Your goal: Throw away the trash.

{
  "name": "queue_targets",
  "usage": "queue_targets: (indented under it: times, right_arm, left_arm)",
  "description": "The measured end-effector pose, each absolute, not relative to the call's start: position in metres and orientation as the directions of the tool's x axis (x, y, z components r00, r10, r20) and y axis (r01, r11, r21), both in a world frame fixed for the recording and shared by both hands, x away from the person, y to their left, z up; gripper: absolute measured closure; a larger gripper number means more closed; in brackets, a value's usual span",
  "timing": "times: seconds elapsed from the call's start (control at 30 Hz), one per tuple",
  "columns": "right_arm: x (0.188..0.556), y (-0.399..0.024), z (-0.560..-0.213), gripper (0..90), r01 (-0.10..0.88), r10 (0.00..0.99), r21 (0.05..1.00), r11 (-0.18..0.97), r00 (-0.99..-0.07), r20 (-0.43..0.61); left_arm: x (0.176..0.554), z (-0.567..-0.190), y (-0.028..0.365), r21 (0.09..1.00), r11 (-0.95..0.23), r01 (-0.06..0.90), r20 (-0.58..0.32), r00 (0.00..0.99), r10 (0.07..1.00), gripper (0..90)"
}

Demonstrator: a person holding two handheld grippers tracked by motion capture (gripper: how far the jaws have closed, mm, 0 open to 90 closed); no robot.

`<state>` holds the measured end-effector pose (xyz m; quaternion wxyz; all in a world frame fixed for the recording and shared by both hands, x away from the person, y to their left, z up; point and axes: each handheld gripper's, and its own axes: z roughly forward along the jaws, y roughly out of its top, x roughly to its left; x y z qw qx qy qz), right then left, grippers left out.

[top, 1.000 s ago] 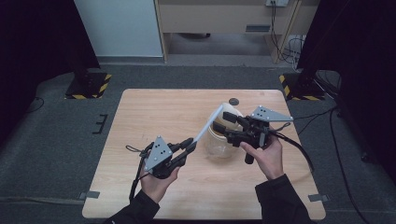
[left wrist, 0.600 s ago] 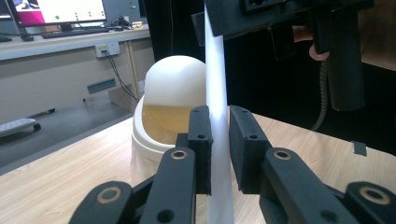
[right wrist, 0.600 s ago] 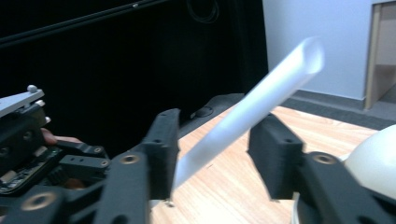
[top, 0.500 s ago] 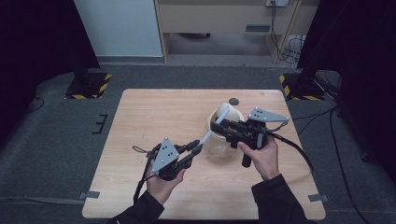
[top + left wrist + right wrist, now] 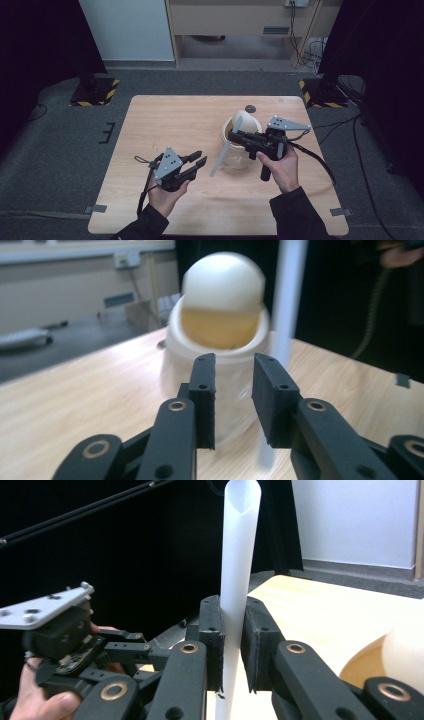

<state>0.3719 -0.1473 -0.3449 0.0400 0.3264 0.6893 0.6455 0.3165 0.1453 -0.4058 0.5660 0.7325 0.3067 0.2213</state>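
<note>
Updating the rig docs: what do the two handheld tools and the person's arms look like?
Both tools, left and right, are black, with linkage arms on brass-coloured pivots and flat rectangular pads. Each carries a grey triangular plate with small holes and trails a black cable. The sleeves are dark.
</note>
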Motion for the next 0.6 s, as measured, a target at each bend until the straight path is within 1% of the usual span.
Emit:
queue_targets:
  times: [0.13,0.3,0.37,0.4,0.47,0.53,0.6]
  right_arm:
    - [0.371,-0.152,-0.344,80.6,0.385,0.509,0.921,-0.057,-0.782,0.358]
    - [0.371,-0.157,-0.341,80.5,0.358,0.523,0.931,-0.077,-0.780,0.343]
    - [0.371,-0.158,-0.339,80.5,0.345,0.528,0.934,-0.088,-0.779,0.338]
    - [0.371,-0.158,-0.339,80.5,0.343,0.530,0.935,-0.094,-0.778,0.338]
    - [0.372,-0.159,-0.337,80.5,0.334,0.534,0.937,-0.097,-0.778,0.333]
    - [0.372,-0.159,-0.335,80.5,0.319,0.543,0.942,-0.105,-0.775,0.323]
    - [0.373,-0.161,-0.332,80.5,0.297,0.555,0.947,-0.121,-0.771,0.312]
  left_arm:
    - [0.321,-0.422,0.168,0.942,-0.170,0.289,-0.073,0.670,0.739,65.5]
    - [0.330,-0.446,0.197,0.894,-0.200,0.401,-0.092,0.599,0.795,56.6]
    - [0.335,-0.455,0.207,0.872,-0.220,0.437,-0.077,0.567,0.820,49.6]
    - [0.338,-0.460,0.212,0.865,-0.214,0.455,-0.081,0.547,0.833,47.5]
    - [0.343,-0.470,0.219,0.835,-0.193,0.515,-0.115,0.506,0.855,40.3]
    - [0.348,-0.480,0.224,0.801,-0.198,0.565,-0.125,0.482,0.867,35.6]
    - [0.351,-0.489,0.226,0.772,-0.217,0.598,-0.115,0.467,0.877,31.9]
